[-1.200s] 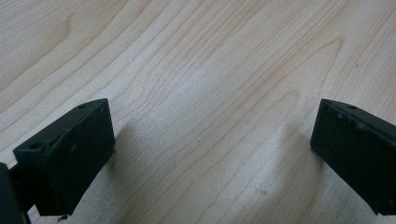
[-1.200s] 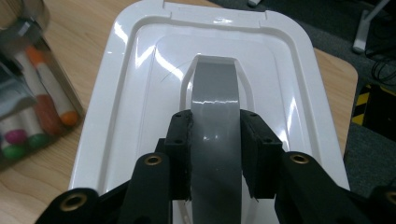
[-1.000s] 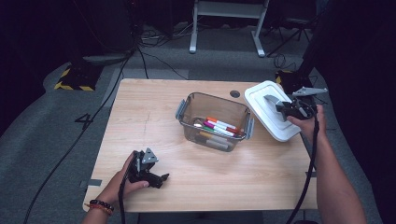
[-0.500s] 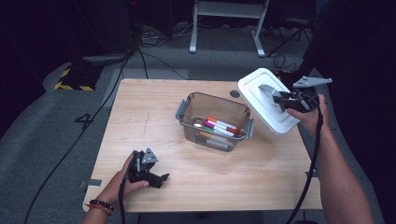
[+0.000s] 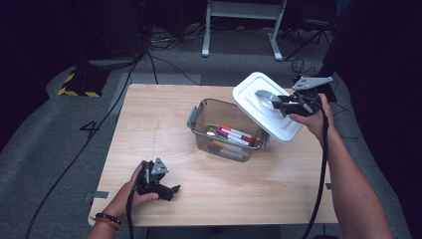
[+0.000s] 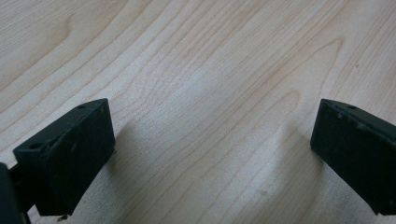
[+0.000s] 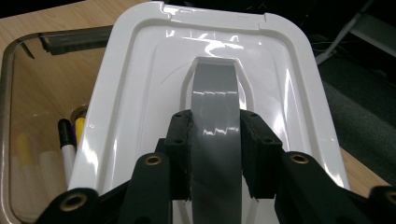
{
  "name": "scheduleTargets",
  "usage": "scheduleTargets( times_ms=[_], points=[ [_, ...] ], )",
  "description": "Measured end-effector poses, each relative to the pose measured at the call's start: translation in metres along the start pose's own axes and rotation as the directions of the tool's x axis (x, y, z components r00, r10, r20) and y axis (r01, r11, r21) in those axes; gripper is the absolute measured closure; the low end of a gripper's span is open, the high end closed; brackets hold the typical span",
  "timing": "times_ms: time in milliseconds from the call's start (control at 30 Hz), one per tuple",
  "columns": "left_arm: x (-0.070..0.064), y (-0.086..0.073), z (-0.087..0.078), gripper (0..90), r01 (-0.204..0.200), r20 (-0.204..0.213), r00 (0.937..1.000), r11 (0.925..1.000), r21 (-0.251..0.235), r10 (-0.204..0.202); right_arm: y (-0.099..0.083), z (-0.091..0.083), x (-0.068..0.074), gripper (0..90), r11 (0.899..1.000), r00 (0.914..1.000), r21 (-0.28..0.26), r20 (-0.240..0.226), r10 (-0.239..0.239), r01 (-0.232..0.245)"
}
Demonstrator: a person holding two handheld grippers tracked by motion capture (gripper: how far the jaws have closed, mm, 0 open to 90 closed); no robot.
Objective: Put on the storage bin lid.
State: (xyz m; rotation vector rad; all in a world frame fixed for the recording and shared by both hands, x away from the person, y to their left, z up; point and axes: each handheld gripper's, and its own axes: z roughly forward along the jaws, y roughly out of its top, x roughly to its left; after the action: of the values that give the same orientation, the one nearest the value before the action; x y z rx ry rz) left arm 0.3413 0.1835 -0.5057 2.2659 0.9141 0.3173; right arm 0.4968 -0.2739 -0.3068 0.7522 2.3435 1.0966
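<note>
The right gripper (image 5: pixel 275 101) gripped the grey handle (image 7: pixel 215 109) of the white lid (image 5: pixel 263 107), jaws clamped on either side; the lid hung tilted at the right of the frame, overlapping the right rim of the clear container (image 5: pixel 199 124) holding markers (image 5: pixel 234 135); the left gripper (image 5: pixel 166 191) rested at lower left on the table (image 5: pixel 149 124), jaws wide apart, holding nothing.
</note>
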Motion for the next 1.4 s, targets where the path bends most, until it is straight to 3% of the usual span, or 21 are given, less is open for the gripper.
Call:
scheduleTargets(
  times_ms=[200,400,800,1100,1333,1400],
  points=[
    [0.0,0.0,0.0,0.0,0.0,0.0,1.0,1.0,0.0,0.0,0.011,0.021,0.014,67.2,0.999,0.9979,0.018,-0.049,-0.041,0.042],
    [0.0,0.0,0.0,0.0,0.0,0.0,1.0,1.0,0.0,0.0,0.028,0.043,0.031,67.2,0.994,0.9891,0.028,-0.105,-0.103,0.107],
    [0.0,0.0,0.0,0.0,0.0,0.0,1.0,1.0,0.0,0.0,0.037,0.081,0.055,67.1,0.983,0.969,0.07,-0.192,-0.156,0.172],
    [0.0,0.0,0.0,0.0,0.0,0.0,1.0,1.0,0.0,0.0,0.037,0.088,0.065,66.9,0.979,0.9499,0.036,-0.252,-0.184,0.2],
    [0.0,0.0,0.0,0.0,0.0,-0.001,1.0,1.0,0.001,0.0,0.038,0.089,0.077,66.7,0.966,0.9241,0.028,-0.301,-0.236,0.256],
    [0.0,0.0,0.0,0.0,0.0,0.0,1.0,1.0,0.0,0.0,0.038,0.09,0.078,66.7,0.962,0.9235,0.029,-0.29,-0.251,0.271]
  ],
)
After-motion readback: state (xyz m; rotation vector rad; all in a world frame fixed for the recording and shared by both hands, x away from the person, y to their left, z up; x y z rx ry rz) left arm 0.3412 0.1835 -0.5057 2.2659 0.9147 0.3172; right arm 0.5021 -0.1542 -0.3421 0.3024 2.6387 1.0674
